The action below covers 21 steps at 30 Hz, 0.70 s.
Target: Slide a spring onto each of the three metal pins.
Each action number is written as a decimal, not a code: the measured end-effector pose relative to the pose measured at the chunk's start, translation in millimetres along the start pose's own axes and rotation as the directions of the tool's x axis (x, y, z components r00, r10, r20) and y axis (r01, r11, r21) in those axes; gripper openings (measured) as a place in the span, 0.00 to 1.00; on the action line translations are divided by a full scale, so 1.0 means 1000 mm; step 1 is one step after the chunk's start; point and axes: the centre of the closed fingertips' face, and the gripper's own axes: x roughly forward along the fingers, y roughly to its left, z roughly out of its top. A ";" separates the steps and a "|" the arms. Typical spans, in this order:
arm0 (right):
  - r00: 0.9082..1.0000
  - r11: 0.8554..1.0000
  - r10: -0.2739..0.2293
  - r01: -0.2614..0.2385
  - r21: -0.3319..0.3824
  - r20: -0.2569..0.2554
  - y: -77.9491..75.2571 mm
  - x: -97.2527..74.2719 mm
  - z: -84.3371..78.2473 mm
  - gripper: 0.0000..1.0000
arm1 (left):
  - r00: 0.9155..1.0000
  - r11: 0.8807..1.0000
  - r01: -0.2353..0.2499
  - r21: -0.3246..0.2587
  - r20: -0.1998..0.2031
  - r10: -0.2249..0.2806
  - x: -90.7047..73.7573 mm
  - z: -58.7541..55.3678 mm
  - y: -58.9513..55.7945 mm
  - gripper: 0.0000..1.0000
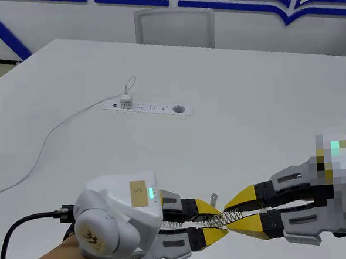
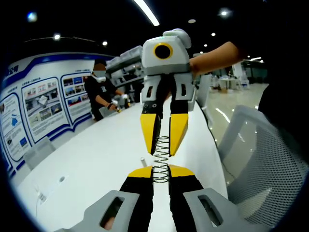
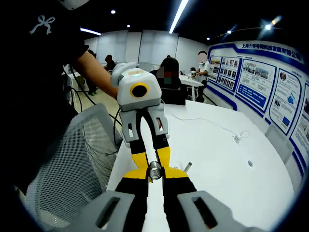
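A thin metal spring (image 1: 217,221) hangs above the white table (image 1: 231,120), stretched between my two grippers, which meet tip to tip. My left gripper (image 1: 221,220), coming from the lower left, is shut on one end of the spring (image 2: 161,170). The right gripper (image 1: 227,216), coming from the right, is shut on the other end (image 3: 154,169). In the left gripper view the right gripper's yellow fingers (image 2: 149,133) press both sides of the coil. One small metal pin (image 1: 213,198) stands upright on the table just behind the tips, also seen as a pin (image 3: 187,166) in the right gripper view.
A white power strip (image 1: 151,107) with a plug (image 1: 125,102) and a long cable lies in the middle of the table. A grey chair (image 1: 174,26) stands at the far edge. A mesh chair (image 2: 260,159) is close to the near edge. People sit at other tables.
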 end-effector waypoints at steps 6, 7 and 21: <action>0.998 0.999 -0.003 0.000 0.048 0.058 -0.001 0.002 0.012 0.11 | 1.000 0.999 -0.008 -0.034 0.019 0.009 0.001 0.004 0.001 0.10; 0.998 0.998 -0.006 0.002 0.061 0.068 -0.002 0.003 0.014 0.11 | 1.000 0.999 -0.012 -0.042 0.022 0.013 0.001 0.005 0.002 0.10; 0.992 0.988 -0.035 0.016 0.152 0.125 -0.005 0.007 0.025 0.10 | 0.998 0.996 -0.033 -0.087 0.051 0.037 0.001 0.009 0.004 0.11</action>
